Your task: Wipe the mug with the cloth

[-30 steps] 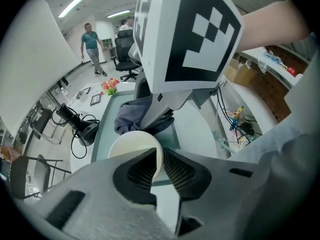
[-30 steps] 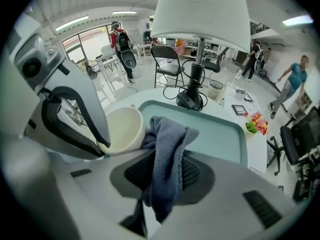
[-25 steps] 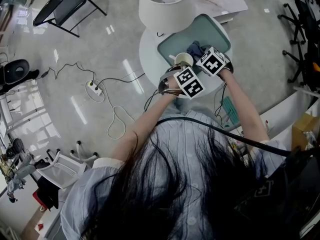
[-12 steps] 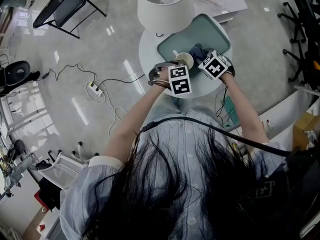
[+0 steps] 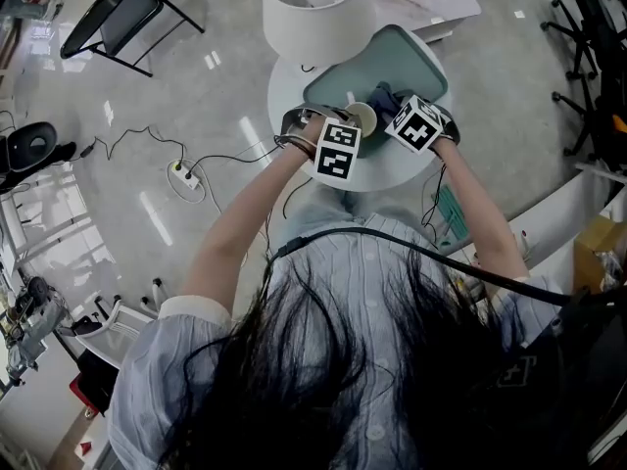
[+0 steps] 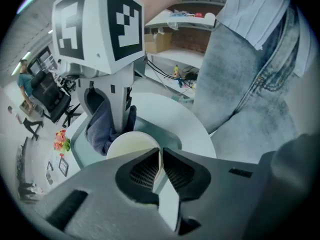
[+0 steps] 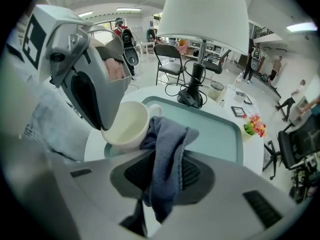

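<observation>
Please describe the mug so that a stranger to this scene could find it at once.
On the round white table with the big white lamp lies a teal tray. At the tray's near edge, the left tongs pinch the rim of the mug. It is cream and hard, unlike the soft grey-blue cloth beside it.

Bright, even overhead light; glare streaks the floor [image 5: 253, 137]; fisheye-bent edges.

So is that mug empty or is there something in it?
Empty: the right gripper view looks into the mug and shows only bare cream wall; the cloth hangs beside it.
</observation>
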Demonstrator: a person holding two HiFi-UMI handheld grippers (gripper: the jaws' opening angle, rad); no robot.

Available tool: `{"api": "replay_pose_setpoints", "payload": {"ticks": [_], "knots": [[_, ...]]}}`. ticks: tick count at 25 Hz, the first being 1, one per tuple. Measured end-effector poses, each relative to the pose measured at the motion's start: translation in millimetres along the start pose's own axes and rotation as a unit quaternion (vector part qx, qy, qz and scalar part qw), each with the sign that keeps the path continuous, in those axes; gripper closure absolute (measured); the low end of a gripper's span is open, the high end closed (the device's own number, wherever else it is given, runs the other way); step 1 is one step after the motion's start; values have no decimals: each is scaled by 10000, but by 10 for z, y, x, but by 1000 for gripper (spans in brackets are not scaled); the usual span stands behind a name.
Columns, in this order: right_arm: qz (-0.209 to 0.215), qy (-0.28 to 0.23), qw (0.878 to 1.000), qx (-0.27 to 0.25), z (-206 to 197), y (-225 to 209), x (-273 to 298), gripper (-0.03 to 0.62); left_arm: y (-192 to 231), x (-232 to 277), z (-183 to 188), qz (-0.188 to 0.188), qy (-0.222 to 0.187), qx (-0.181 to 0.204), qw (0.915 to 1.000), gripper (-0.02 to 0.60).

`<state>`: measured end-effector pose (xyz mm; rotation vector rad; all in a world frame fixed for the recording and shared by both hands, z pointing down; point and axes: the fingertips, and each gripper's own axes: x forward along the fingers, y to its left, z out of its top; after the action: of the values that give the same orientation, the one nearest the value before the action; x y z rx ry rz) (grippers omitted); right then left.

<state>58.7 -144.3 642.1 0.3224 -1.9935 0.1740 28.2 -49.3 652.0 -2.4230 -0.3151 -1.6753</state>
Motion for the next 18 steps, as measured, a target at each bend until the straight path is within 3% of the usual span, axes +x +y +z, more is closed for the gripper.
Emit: {"api": "replay_pose_setpoints", "payload": {"ticks": [8, 14, 18], "knots": [[-21, 211, 9962, -847, 90, -10, 18, 500, -61, -17, -58, -291, 238, 928, 9950, 541], [-265, 543, 9770, -2044, 125, -10, 91, 500, -77, -7, -81, -343, 376, 1279, 9905, 541], [-274, 611, 9721, -2249, 146, -8, 144, 500, -74, 9, -70, -326, 385, 1366, 9893, 541]]}}
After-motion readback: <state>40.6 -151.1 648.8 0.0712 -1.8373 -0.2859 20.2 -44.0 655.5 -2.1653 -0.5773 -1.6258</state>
